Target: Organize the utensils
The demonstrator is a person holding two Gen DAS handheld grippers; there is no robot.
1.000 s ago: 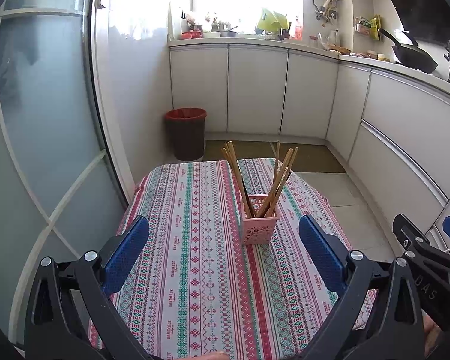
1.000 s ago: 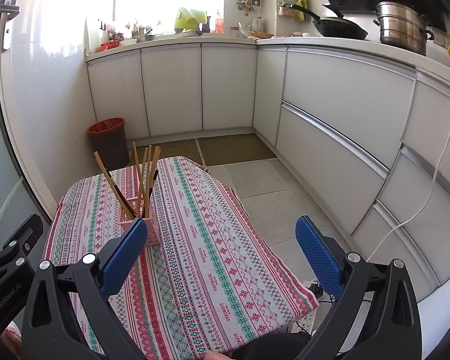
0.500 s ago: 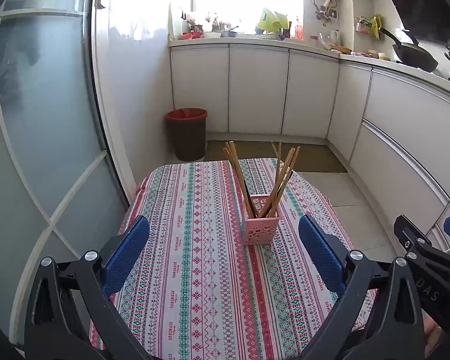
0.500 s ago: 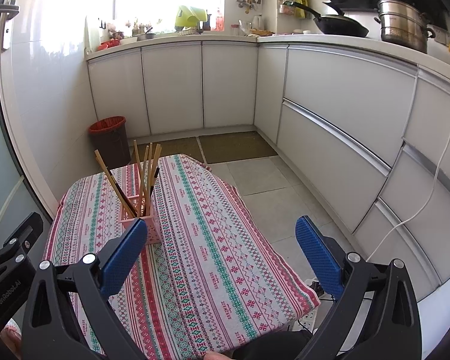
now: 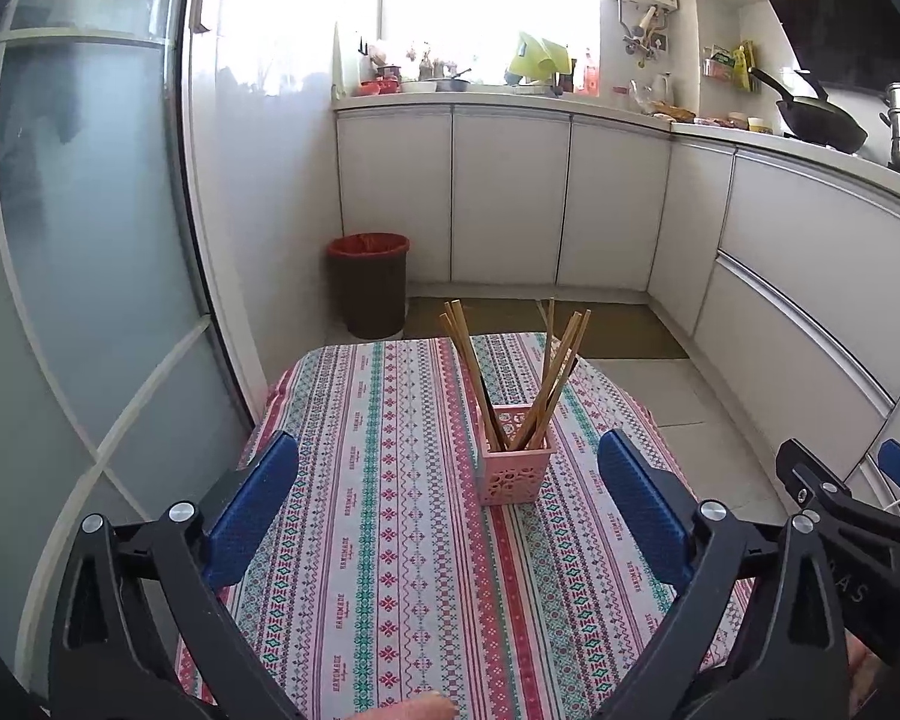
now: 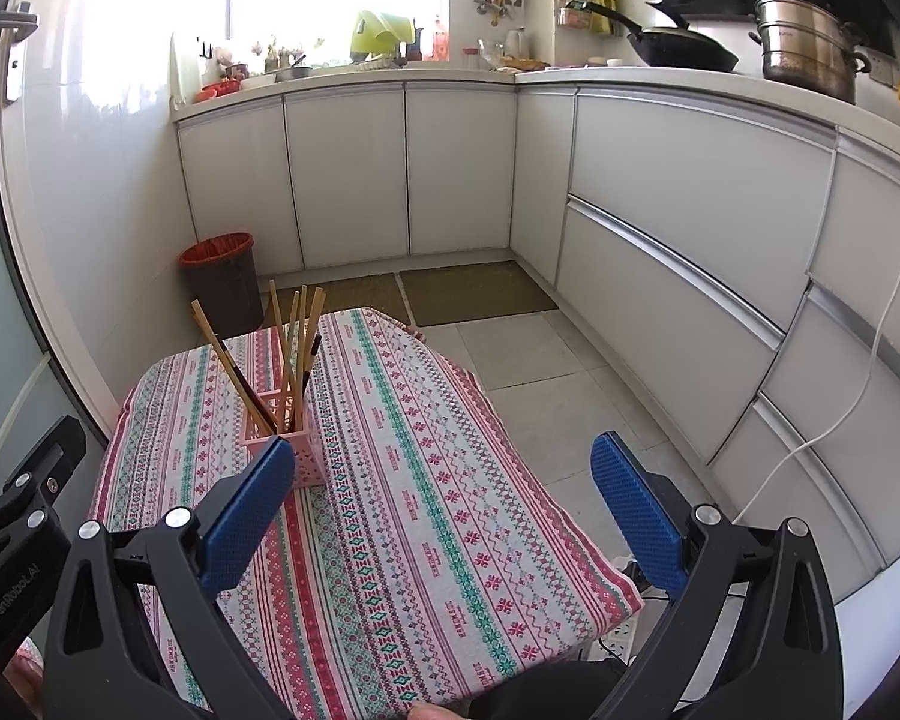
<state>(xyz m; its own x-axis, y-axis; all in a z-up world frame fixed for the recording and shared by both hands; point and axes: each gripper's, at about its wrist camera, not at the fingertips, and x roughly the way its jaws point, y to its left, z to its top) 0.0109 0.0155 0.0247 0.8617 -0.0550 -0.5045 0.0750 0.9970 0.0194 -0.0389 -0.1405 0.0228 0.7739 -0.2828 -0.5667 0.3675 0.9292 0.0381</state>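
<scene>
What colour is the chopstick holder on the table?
Pink, with a lattice cut-out pattern. The holder shows best in the left wrist view.

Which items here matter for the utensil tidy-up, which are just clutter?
Job: chopsticks, pink holder, left gripper and right gripper, both open.
Clutter: red-lined bin, wok, steel pot, floor mats.

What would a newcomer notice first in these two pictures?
First, the small pink lattice plastic holder in the middle of the striped patterned tablecloth, with long wooden chopsticks fanning out of it. Next, the left tool and right tool, both open and empty, near the table's close edge.
</scene>
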